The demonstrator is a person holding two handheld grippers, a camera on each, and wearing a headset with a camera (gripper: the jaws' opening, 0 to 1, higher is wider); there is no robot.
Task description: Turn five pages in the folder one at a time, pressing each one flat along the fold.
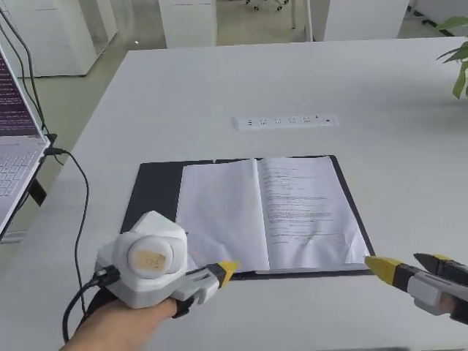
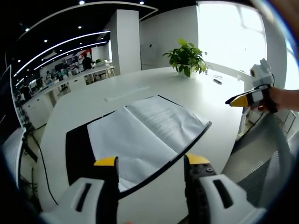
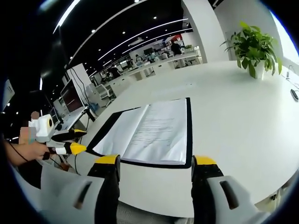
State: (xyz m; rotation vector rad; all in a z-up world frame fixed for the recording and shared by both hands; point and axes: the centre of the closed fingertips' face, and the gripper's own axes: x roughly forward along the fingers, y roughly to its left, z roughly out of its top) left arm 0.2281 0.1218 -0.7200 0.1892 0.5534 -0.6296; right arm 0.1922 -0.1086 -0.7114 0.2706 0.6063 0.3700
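- Workpiece: the folder (image 1: 153, 197) is found lying open and flat on the white table (image 1: 219, 80), at the centre of the head view, with its black cover exposed along the left side.
- Two white sheets are presented: a left page (image 1: 219, 212) that is blank, and a right page (image 1: 300, 208) that is printed with text. They are joined at the fold in the middle.
- The left gripper (image 1: 223, 272) is located at the lower left of the head view and is held in a hand (image 1: 124, 325). Its yellow tip is placed at the folder's near edge; contact cannot be determined.
- In the left gripper view its jaws are spread wide and nothing is held. The folder's near edge is framed between them.
- The right gripper (image 1: 408, 265) is located at the lower right of the head view, just beside the folder's near right corner and apart from it. Its jaws are likewise parted wide, and nothing is gripped.
- A power strip (image 1: 287, 122) is noted beyond the folder, at upper centre.
- A laptop (image 1: 14, 146) is noted at the left edge, with a black cable (image 1: 82, 194) trailed below it, and plant (image 1: 459, 58) leaves are noted at the upper right.
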